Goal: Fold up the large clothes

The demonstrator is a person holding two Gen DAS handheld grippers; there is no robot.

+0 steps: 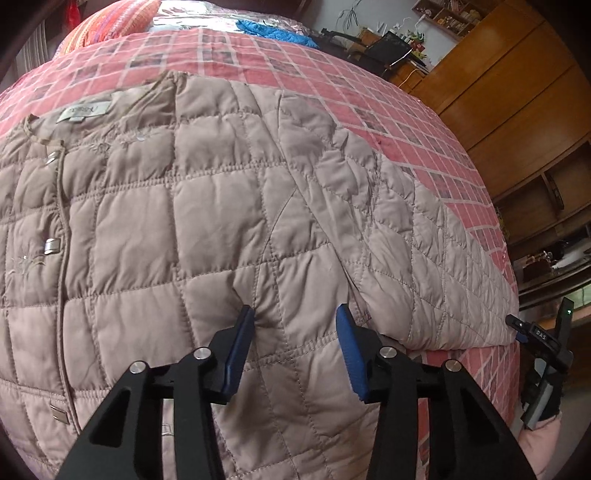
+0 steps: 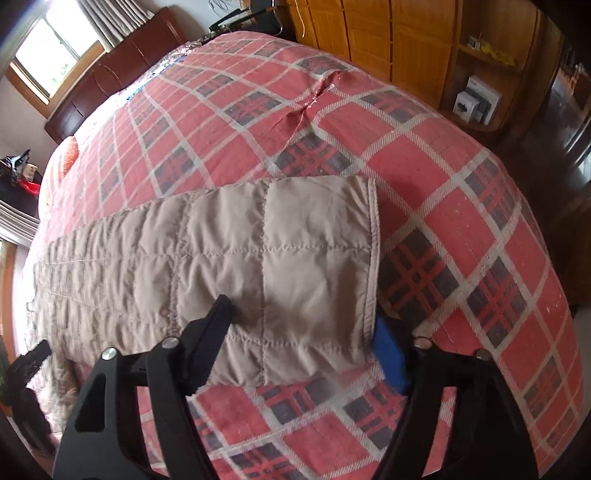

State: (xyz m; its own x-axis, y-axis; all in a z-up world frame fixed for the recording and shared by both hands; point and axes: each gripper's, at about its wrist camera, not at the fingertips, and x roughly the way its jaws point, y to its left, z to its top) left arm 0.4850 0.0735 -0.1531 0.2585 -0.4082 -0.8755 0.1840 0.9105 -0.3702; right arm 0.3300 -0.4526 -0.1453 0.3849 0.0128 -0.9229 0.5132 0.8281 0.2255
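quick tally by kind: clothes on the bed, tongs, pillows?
Jackets: 1, beige quilted jacket lying flat on the plaid bedspread
Tongs: 2, left tongs and right tongs
Pillows: 1, striped pillow
Total: 4

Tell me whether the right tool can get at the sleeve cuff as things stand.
Probably yes: the right tool is open and already straddles the sleeve cuff, which lies flat on the plaid bedspread with nothing over it.

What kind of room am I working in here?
Most likely a home bedroom: the quilted jacket lies spread on a bed with a red plaid cover, a wooden wardrobe stands beside it, and a curtained window lights the far end.
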